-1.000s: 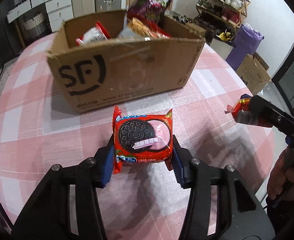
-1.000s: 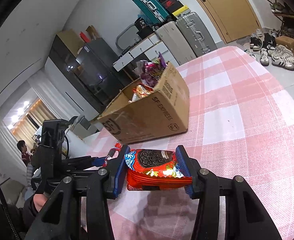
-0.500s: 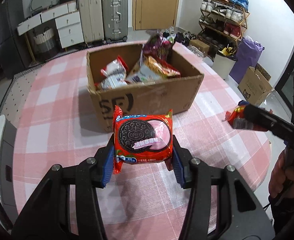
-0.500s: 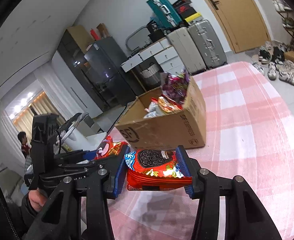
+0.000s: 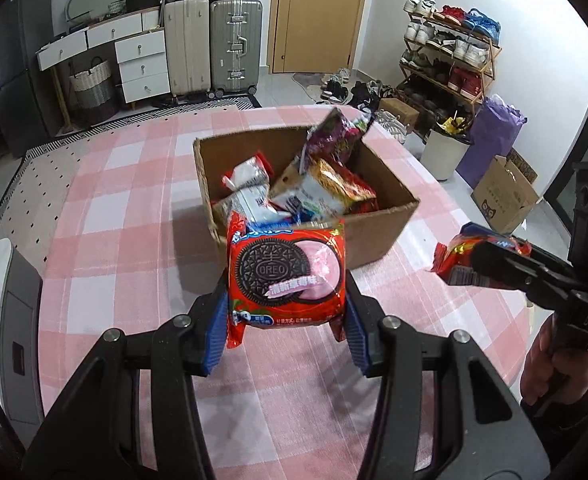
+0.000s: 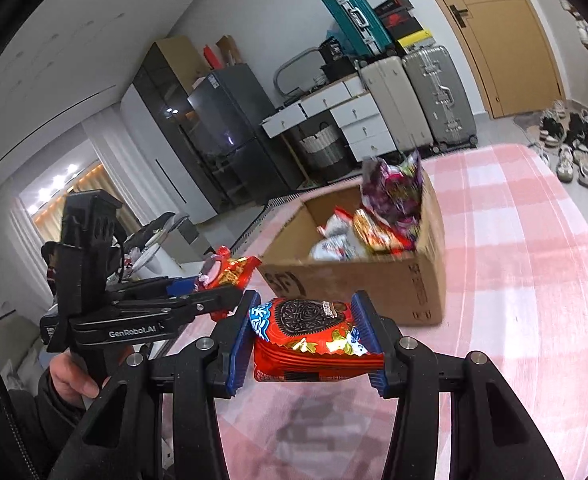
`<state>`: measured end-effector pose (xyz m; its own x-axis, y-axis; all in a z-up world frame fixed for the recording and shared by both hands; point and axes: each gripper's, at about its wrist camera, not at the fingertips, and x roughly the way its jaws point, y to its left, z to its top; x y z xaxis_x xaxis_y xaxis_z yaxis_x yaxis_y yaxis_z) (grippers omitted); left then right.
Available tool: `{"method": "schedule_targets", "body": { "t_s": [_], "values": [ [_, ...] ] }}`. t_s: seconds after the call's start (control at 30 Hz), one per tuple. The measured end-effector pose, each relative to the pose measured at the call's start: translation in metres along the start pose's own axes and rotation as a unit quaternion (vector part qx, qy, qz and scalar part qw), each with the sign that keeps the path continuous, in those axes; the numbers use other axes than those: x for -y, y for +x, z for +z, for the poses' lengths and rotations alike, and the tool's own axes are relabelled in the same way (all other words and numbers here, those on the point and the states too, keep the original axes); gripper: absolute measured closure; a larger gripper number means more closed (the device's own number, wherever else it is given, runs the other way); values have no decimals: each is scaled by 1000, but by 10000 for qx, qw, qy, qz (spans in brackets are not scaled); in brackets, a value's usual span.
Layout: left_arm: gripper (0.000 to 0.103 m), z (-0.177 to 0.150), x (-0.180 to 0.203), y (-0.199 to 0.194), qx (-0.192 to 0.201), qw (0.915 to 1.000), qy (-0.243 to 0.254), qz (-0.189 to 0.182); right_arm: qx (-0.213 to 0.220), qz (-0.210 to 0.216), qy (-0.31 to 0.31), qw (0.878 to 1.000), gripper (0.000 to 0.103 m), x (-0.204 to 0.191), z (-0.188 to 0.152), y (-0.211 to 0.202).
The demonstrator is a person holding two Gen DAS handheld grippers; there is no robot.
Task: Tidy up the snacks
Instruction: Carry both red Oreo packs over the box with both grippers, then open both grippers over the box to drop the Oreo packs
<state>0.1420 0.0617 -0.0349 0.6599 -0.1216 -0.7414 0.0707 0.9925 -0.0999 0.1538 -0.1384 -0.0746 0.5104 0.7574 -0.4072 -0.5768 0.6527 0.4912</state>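
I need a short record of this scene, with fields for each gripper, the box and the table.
left gripper: shut on red Oreo pack with pink cream picture, held upright
right gripper: shut on second red Oreo pack, lying flat
brown cardboard box: open, holds several snack bags
table with pink checked cloth: carries the box

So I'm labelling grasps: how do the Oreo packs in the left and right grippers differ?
The left gripper's Oreo pack stands upright, its printed face to the camera; the right gripper's Oreo pack lies flat, face up. The left pack shows a pink cream picture; the right pack shows none. Both are red and clamped by their sides.
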Motion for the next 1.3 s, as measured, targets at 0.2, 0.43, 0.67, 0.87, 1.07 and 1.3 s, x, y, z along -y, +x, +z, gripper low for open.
{"method": "schedule_targets", "body": {
  "t_s": [0.2,0.43,0.67,0.87,1.07,1.3],
  "values": [
    [57,31,-12,2,-26,9999,-89,-96,94,208,-36,9997,55,0,34,11],
    [57,78,-20,11,39,9998,-174,-100,159,335,-127,9992,55,0,74,27],
    [57,117,-42,29,-25,9993,-379,-50,115,372,-211,9990,55,0,107,50],
    [57,142,-50,54,-148,9991,-376,-136,63,363,-233,9991,55,2,121,72],
    [57,148,-62,90,-427,9970,-469,-433,-74,331,-200,9992,55,10,118,93],
    [45,143,-59,120,-635,9951,-481,-591,-247,185,-120,9995,39,24,113,113]
  ]
}}
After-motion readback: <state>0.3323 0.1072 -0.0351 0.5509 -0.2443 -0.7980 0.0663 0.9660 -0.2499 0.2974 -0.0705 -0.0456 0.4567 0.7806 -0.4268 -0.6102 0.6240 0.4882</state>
